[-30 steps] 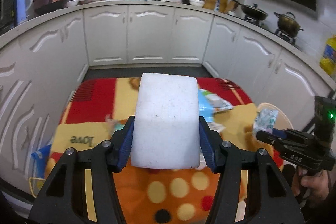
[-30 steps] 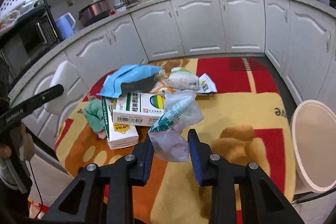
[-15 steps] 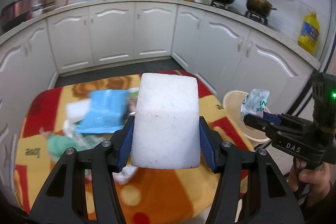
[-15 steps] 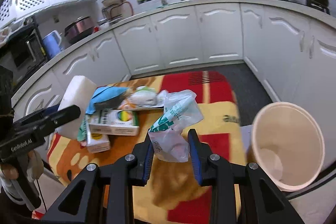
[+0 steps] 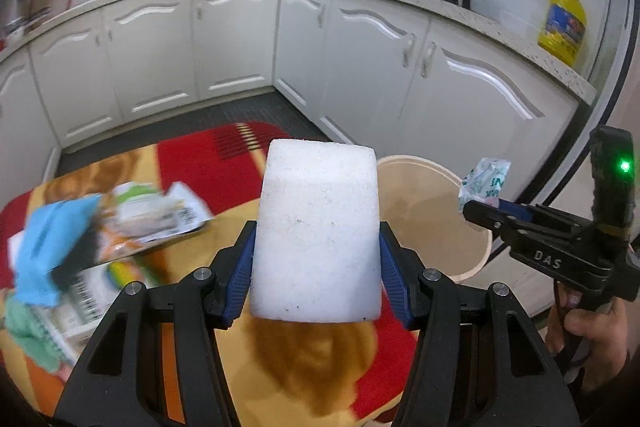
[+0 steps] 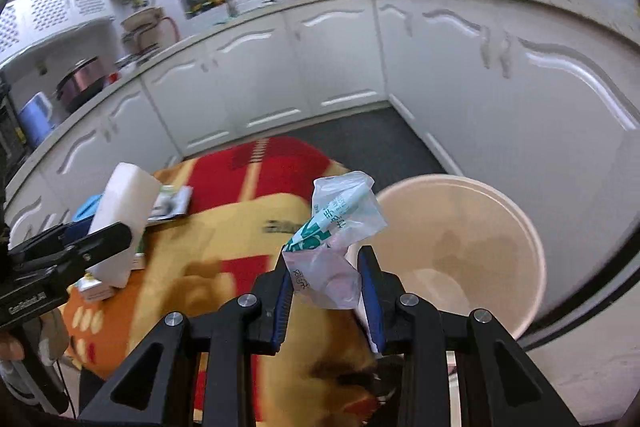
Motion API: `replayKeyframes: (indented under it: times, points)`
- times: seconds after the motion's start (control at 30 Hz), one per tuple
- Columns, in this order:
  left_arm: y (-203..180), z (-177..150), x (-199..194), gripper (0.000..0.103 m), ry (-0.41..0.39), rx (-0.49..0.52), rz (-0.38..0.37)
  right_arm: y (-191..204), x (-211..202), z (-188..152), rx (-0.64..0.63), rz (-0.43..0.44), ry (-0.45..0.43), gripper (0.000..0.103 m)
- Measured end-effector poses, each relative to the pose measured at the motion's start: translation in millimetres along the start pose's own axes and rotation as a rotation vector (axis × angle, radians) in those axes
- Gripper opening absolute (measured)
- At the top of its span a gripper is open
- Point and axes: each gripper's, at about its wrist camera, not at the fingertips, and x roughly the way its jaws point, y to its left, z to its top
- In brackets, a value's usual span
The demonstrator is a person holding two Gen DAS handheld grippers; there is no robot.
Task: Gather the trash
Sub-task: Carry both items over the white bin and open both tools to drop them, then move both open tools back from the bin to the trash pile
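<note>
My left gripper point(image 5: 316, 259) is shut on a white foam block point(image 5: 316, 231), held above the table's right end. My right gripper point(image 6: 325, 287) is shut on a crumpled clear plastic bag with green print point(image 6: 336, 235), held just left of the beige trash bin point(image 6: 520, 227). The bin point(image 5: 476, 227) stands on the floor past the table's right edge. The right gripper with its bag point(image 5: 486, 183) shows over the bin's far side in the left wrist view. The left gripper and foam block point(image 6: 120, 211) show at the left in the right wrist view.
The table wears a red, yellow and orange cloth point(image 5: 224, 163). A pile of trash lies at its left: a blue bag point(image 5: 52, 239), wrappers point(image 5: 160, 215), a carton point(image 5: 92, 287) and green cloth point(image 5: 28, 331). White kitchen cabinets point(image 5: 360, 59) curve around behind.
Both grippers have swung right with their loads, from over the trash pile toward the bin. The bin is now close in front of both.
</note>
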Motion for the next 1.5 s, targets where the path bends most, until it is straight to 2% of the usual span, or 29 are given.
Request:
replayKeyframes:
  times: [0.33,0.4,0.43,0.47,0.53,0.7,0.9,1.0,1.27,1.5]
  points:
    - [-50,24,77,0.057,0.079,0.011,-0.067,-52,41,-3,0.054,-0.057,0.095,0.03]
    - [-56,27,90,0.057,0.093,-0.001,-0.083,-58,46,-4,0.062,-0.071,0.113,0.037]
    - [-59,29,99,0.058,0.108,-0.008,-0.1,-61,47,-6,0.068,-0.081,0.113,0.051]
    - [-61,30,105,0.058,0.119,-0.014,-0.111,-65,47,-6,0.076,-0.086,0.105,0.061]
    - [-63,32,122,0.067,0.143,-0.038,-0.141,-73,45,-8,0.097,-0.094,0.094,0.064]
    - [-66,31,139,0.067,0.171,-0.066,-0.165,-84,41,-17,0.136,-0.091,0.111,0.064]
    - [-63,27,128,0.067,0.168,-0.054,-0.16,-76,38,-20,0.13,-0.073,0.105,0.064]
    - [-57,26,115,0.068,0.144,-0.046,-0.133,-68,38,-19,0.115,-0.06,0.099,0.064]
    - [-28,17,70,0.068,0.051,-0.043,0.015,-30,32,-12,0.057,-0.018,0.068,0.065]
    - [2,4,32,0.068,-0.01,-0.049,0.104,16,29,-5,-0.001,0.025,0.05,0.069]
